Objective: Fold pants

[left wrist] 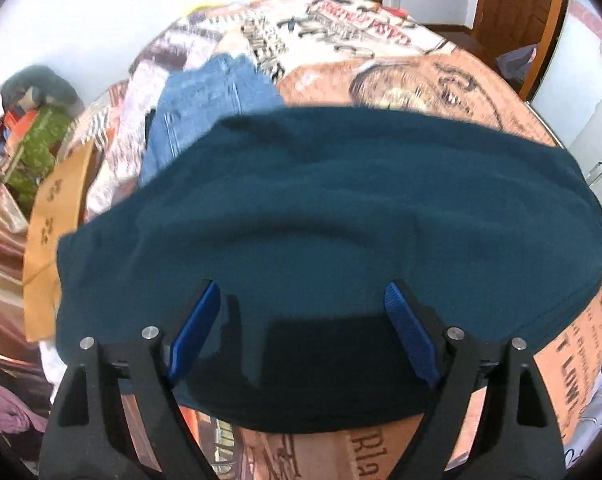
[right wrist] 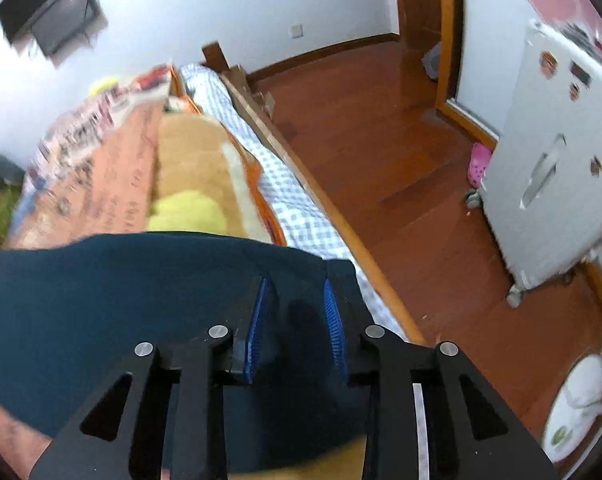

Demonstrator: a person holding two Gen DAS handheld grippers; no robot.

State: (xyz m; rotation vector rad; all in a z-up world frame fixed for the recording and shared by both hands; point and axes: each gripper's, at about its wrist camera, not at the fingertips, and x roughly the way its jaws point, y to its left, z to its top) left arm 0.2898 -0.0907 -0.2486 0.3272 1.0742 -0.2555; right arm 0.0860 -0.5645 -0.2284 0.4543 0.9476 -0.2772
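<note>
Dark teal pants [left wrist: 341, 208] lie folded in a broad flat band across a printed bedspread [left wrist: 413, 80]. My left gripper [left wrist: 303, 296] is open wide, its blue pads [left wrist: 197, 332] hovering over the near edge of the pants. In the right wrist view the same pants [right wrist: 121, 312] lie at the bed's right side. My right gripper [right wrist: 295, 292] is open, with a narrower gap, its blue pads [right wrist: 335, 328] over the right end of the pants, holding nothing.
Blue jeans [left wrist: 205, 108] lie on the bed behind the teal pants, with a brown paper bag [left wrist: 53, 240] and clutter to the left. To the right: a checked sheet [right wrist: 293, 208], the bed's wooden edge, wood floor [right wrist: 381, 152], a white fridge [right wrist: 553, 160] and a fan [right wrist: 581, 404].
</note>
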